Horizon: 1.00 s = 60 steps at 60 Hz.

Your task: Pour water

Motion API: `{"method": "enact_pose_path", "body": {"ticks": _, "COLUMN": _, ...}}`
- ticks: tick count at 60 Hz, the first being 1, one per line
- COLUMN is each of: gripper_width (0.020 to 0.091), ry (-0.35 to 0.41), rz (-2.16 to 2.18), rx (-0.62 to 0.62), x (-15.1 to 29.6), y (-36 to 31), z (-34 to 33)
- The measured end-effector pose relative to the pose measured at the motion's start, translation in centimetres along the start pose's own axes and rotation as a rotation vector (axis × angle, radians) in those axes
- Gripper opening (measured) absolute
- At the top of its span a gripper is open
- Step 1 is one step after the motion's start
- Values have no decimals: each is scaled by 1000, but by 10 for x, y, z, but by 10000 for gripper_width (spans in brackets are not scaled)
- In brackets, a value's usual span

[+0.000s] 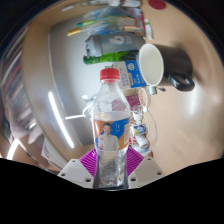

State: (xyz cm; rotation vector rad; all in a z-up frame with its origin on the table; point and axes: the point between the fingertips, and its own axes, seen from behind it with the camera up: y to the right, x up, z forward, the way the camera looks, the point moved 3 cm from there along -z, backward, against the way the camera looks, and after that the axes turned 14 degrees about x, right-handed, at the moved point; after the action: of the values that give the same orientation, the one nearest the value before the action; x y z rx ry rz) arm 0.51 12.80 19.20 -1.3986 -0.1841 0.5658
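Bottle was held between the gripper fingers, blocking the way ahead. Mug stood beyond, toward the right. Bare tabletop was left open on the left. Clutter was seen farther back.

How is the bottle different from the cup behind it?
The bottle is see-through with a red cap on; the mug is dark outside, white inside, with an open mouth. The bottle stands between the gripper fingers; the mug lies beyond them. The bottle looks tall and narrow, the mug short and wide. Both can hold water.
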Motion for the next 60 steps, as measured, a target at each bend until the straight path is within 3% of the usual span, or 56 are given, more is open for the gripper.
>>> {"method": "enact_pose_path", "body": {"ticks": 9, "gripper_width": 335, "ry": 81, "rz": 378, "rx": 140, "x": 27, "y": -17, "z": 4}}
{"method": "enact_pose_path", "body": {"ticks": 27, "gripper_width": 336, "ry": 176, "rz": 685, "rx": 334, "x": 62, "y": -56, "z": 8}}
{"method": "enact_pose_path", "body": {"ticks": 37, "gripper_width": 335, "ry": 163, "rz": 631, "rx": 280, "x": 59, "y": -48, "z": 9}}
{"method": "enact_pose_path", "body": {"ticks": 46, "gripper_width": 335, "ry": -27, "rz": 206, "rx": 128, "x": 34, "y": -50, "z": 0}}
{"method": "enact_pose_path", "body": {"ticks": 52, "gripper_width": 336, "ry": -152, "rz": -259, "rx": 16, "x": 40, "y": -73, "z": -14}}
{"method": "enact_pose_path", "body": {"ticks": 55, "gripper_width": 337, "ry": -172, "rz": -536, "rx": -25, "x": 71, "y": -87, "z": -25}}
{"method": "enact_pose_path", "body": {"ticks": 60, "gripper_width": 341, "ry": -88, "rz": -998, "rx": -105, "x": 118, "y": -142, "z": -35}}
